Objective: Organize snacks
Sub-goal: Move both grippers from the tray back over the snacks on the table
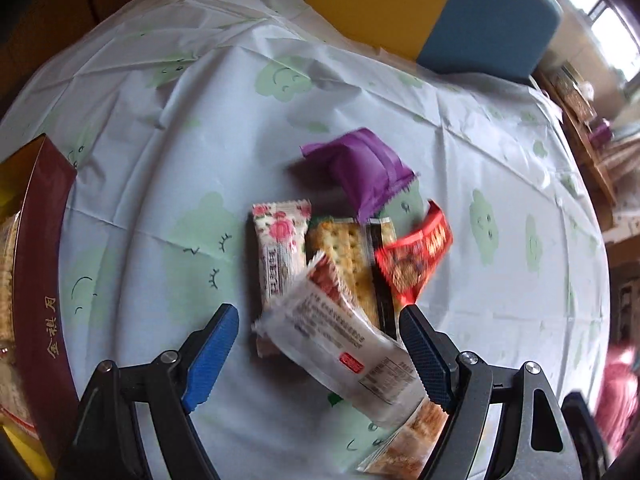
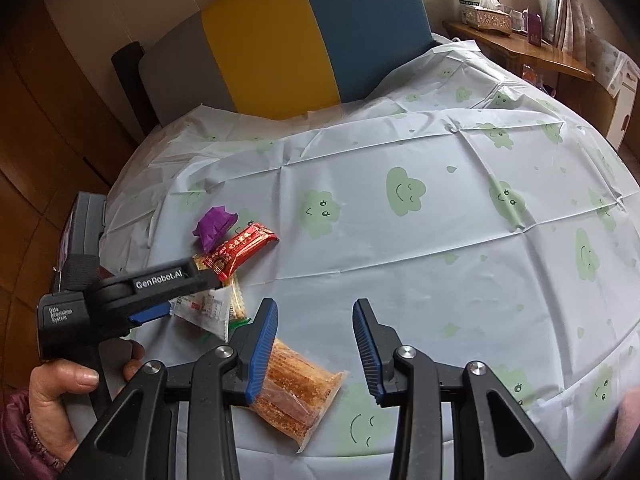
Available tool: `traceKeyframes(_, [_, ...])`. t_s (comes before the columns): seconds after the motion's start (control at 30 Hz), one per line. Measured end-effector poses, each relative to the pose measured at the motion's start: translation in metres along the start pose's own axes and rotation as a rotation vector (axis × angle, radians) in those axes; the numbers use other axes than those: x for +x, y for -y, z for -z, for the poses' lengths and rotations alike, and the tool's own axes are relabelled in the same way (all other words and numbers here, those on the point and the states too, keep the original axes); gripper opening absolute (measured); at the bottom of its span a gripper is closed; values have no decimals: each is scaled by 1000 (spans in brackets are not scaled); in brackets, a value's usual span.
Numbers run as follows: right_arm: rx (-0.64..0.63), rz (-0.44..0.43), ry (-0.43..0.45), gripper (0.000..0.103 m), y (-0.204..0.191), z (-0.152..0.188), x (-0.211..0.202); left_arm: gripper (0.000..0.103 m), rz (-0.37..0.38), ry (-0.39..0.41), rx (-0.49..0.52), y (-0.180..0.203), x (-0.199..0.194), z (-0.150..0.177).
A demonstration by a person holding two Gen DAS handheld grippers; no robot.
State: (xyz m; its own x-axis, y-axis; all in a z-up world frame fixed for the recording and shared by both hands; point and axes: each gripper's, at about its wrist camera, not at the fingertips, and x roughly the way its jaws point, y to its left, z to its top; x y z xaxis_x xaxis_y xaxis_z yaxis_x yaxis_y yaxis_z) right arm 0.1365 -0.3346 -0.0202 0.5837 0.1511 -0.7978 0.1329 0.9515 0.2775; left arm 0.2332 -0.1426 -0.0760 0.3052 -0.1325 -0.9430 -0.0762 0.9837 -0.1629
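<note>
The left gripper (image 1: 320, 332), jaws spread wide and empty, is poised at lower centre over the white packet (image 1: 340, 344) topping the snack pile (image 1: 348, 248), apparently to grasp it, while the right gripper (image 2: 314, 344) hangs parted, holding nothing.

Soft daylight enters from a window (image 1: 608, 20) beyond the table; snacks (image 1: 344, 276) look motion-blurred, edges bend and darken.

Tablecloth (image 2: 400, 248) is thin creased plastic with a slight sheen, snack wrappers like the red one (image 2: 240, 254) are glossy crinkly foil, claw pads (image 1: 210, 360) look ribbed matt blue rubber.
</note>
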Motion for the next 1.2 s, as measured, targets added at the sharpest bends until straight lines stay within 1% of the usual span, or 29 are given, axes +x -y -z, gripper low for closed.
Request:
traceKeyframes(0.33, [-17, 23, -30, 40, -2, 3, 6, 83, -44, 79, 209, -13, -19, 54])
traceKeyframes(0.37, [-20, 26, -34, 40, -3, 3, 7, 80, -42, 84, 231, -14, -21, 61])
traceKeyframes(0.4, [-23, 29, -37, 40, -3, 4, 8, 72, -36, 85, 253, -16, -22, 67])
traceKeyframes(0.43, [-26, 33, -38, 40, -3, 4, 8, 67, -35, 78, 267, -17, -21, 71])
traceKeyframes(0.47, [-28, 39, -40, 40, -3, 5, 9, 59, -35, 65, 277, -20, -19, 74])
traceKeyframes(0.53, [-29, 48, -46, 40, -3, 5, 10, 54, -45, 97, 317, -24, -23, 84])
traceKeyframes(0.57, [-28, 51, -47, 40, -3, 5, 11, 52, -49, 98, 331, -25, -24, 87])
traceKeyframes(0.63, [-30, 58, -50, 40, -2, 5, 11, 51, -28, 101, 341, -29, -28, 94])
traceKeyframes(0.73, [-35, 67, -54, 40, -3, 6, 13, 52, 53, 80, 349, -39, -39, 110])
traceKeyframes(0.8, [-36, 73, -56, 40, -3, 6, 13, 55, 91, 62, 353, -40, -41, 118])
traceKeyframes(0.87, [-39, 77, -59, 40, -3, 7, 14, 55, 96, 71, 359, -40, -49, 124])
traceKeyframes(0.97, [-48, 86, -63, 40, -5, 8, 15, 55, 99, 120, 365, -45, -65, 127])
traceKeyframes(1.03, [-51, 91, -67, 40, -5, 9, 16, 55, 81, 164, 370, -46, -71, 122])
traceKeyframes(1.1, [-56, 93, -68, 40, -6, 10, 16, 56, 52, 197, 364, -46, -68, 112])
traceKeyframes(1.13, [-60, 95, -68, 40, -7, 10, 16, 59, 43, 206, 357, -45, -65, 107])
traceKeyframes(1.17, [-63, 97, -69, 40, -8, 11, 16, 67, 42, 204, 350, -45, -58, 99])
traceKeyframes(1.2, [-65, 98, -69, 40, -8, 11, 16, 68, 38, 199, 343, -45, -54, 96])
